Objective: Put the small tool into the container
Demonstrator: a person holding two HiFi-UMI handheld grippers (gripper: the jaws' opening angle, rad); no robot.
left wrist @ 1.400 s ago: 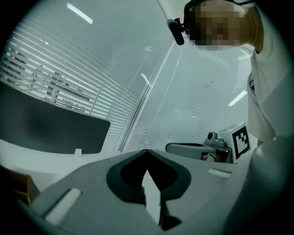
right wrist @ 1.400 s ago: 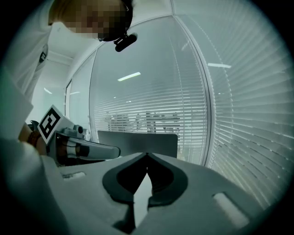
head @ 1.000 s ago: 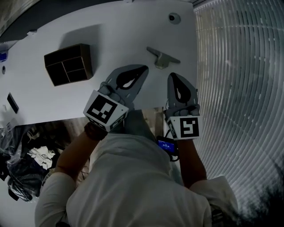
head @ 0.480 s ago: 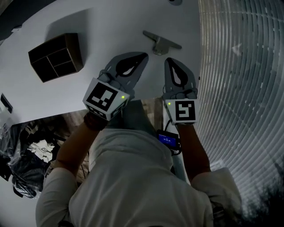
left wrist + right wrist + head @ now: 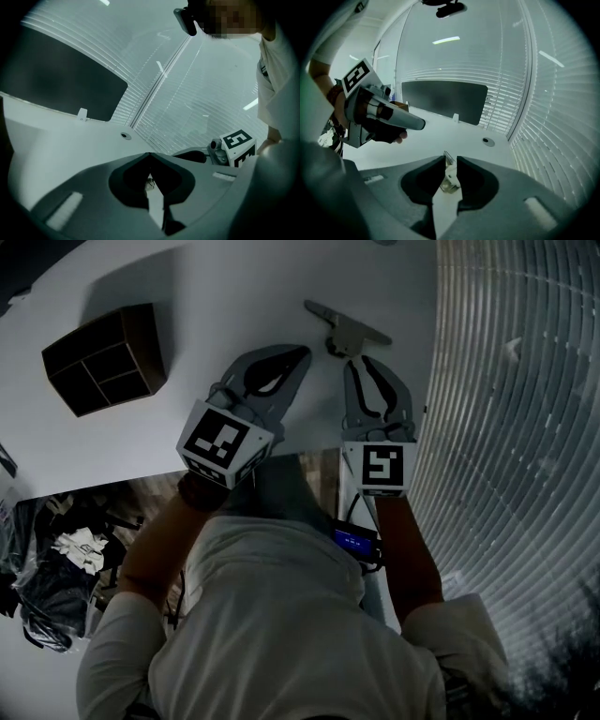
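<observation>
On the white table, near its right edge, the small tool is lying flat: a thin grey bar with a stubby block under its middle. It is well apart from the dark divided container, which is sitting off to the left. My right gripper is pointing straight at the tool with its 2 jaws opening. Along them the tool is showing in the widening gap, with neither pad pressing on it yet. My left gripper is idling just beside it, jaws pressed together and holding nothing. I am judging the piece as rigid, light and metal-like, so it is probably slick on this smooth top and may skate or pivot if only 1 pad meets it first. The thin bar looks likely to twist in a pinch. The block at the middle looks like the better hold, with the pads squared across it and low to the table. Against 1 second ago, my right gripper is standing closer to the tool, and jaws that were shut are now parting. The left one is staying shut, and the tool is resting where it was.
</observation>
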